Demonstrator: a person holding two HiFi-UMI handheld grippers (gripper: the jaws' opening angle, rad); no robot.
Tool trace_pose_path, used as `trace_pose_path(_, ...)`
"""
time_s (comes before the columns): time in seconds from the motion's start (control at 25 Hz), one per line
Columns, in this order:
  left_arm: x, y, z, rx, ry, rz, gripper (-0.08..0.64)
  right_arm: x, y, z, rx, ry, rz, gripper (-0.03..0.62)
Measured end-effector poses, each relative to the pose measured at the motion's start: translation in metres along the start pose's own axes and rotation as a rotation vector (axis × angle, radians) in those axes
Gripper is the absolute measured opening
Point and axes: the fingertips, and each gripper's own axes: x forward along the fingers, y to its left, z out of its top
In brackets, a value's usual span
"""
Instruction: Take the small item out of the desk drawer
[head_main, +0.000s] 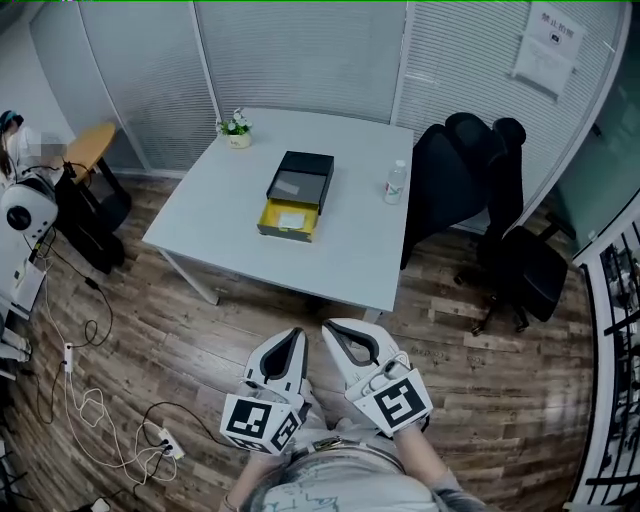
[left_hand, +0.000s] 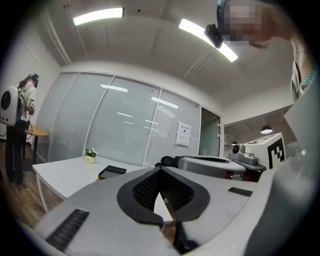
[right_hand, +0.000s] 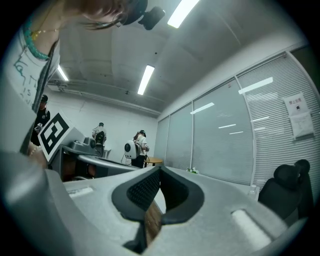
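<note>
The small pale item (head_main: 291, 219) is lying in the open yellow drawer (head_main: 269, 214) of the black box (head_main: 303, 176) on the white table (head_main: 350, 250) — well apart from my left gripper (head_main: 296, 336) and right gripper (head_main: 331, 327), which I am holding side by side over the wood floor (head_main: 200, 340), both with jaws closed on nothing.

open wooden floor (head_main: 250, 330) fronts the table (head_main: 200, 215); black chairs (head_main: 470, 190) crowd its right side.
</note>
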Motion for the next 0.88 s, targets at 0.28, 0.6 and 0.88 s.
trace_pose_path(0.28,0.054,0.049,0.013,0.012,0.016,-0.063,-0.003,0.063,-0.038,-0.001,-0.011,0.006,-0.044,0.002)
trace_pose_path(0.6,0.084,0.084,0.017,0.004,0.038,-0.091,-0.002,0.103,-0.058,-0.008,0.004,0.028,-0.066,0.002)
trace_pose_path(0.88,0.088,0.108,0.019,-0.008,0.042,-0.105,-0.002,0.128,-0.056,-0.011,-0.005,0.039,-0.079,0.002)
